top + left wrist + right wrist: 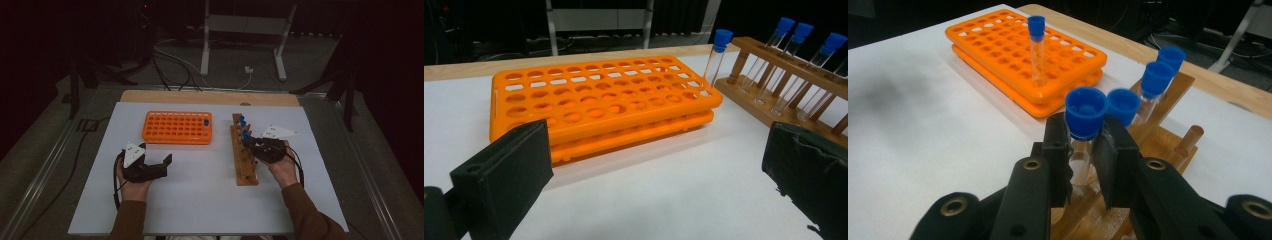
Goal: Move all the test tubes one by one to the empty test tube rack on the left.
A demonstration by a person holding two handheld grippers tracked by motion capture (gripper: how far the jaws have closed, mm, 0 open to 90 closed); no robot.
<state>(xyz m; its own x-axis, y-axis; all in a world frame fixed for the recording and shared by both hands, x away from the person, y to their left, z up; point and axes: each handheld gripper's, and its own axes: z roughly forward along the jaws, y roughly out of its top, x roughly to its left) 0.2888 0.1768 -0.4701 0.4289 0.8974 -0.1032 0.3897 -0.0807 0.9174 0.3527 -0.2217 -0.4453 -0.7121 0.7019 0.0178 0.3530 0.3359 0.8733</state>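
A wooden test-tube rack point(245, 170) lies right of centre on the white table and holds several blue-capped glass tubes point(1155, 80). My right gripper point(1083, 150) is shut on one of these tubes point(1086, 112) just below its blue cap, and the tube stands upright in the wooden rack point(1158, 135). The orange plastic rack point(177, 127) sits at centre left with a single blue-capped tube point(716, 57) upright at its right end. In front of that rack my left gripper point(165, 167) rests low, open, nothing between its jaws point(659, 165).
The white table top point(200, 205) has a wooden strip along its far edge point(210, 96). Beyond it are cables and a metal stand's legs point(242, 45) on the dark floor. Both forearms come in from the near edge.
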